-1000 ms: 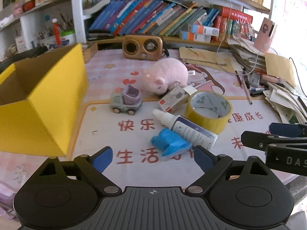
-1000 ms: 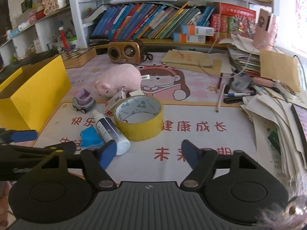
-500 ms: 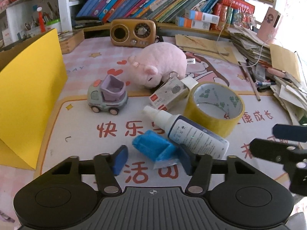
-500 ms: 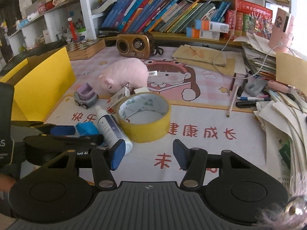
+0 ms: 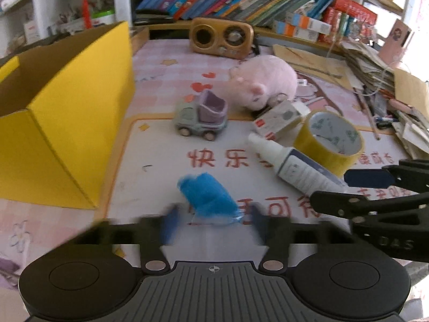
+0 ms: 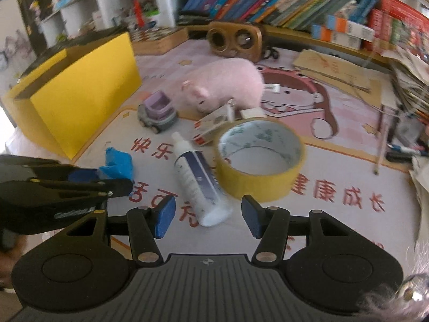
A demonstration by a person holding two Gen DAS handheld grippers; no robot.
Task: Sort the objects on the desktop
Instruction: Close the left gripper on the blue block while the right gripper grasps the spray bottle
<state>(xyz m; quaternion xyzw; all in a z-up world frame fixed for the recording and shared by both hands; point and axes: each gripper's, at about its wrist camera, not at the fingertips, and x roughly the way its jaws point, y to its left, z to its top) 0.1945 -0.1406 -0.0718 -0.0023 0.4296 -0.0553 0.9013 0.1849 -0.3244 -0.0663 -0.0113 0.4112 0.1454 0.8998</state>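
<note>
Picking begins: the left hand-held gripper [image 5: 213, 221], jaws just opening, straddles the blue packet [image 5: 207, 194] ungripped; the right hand-held gripper [image 6: 207, 217], open, frames the bottle [image 6: 197, 179]. Next, both close.

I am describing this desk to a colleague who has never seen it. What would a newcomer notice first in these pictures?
The big open yellow cardboard box at the left edge of the mat catches the eye first. In the middle lies a cluster: a pink plush pig, a small grey and purple toy truck, a wide roll of yellow tape and a white bottle with a dark label on its side. A crumpled blue packet sits between the fingers of the left gripper.
</note>
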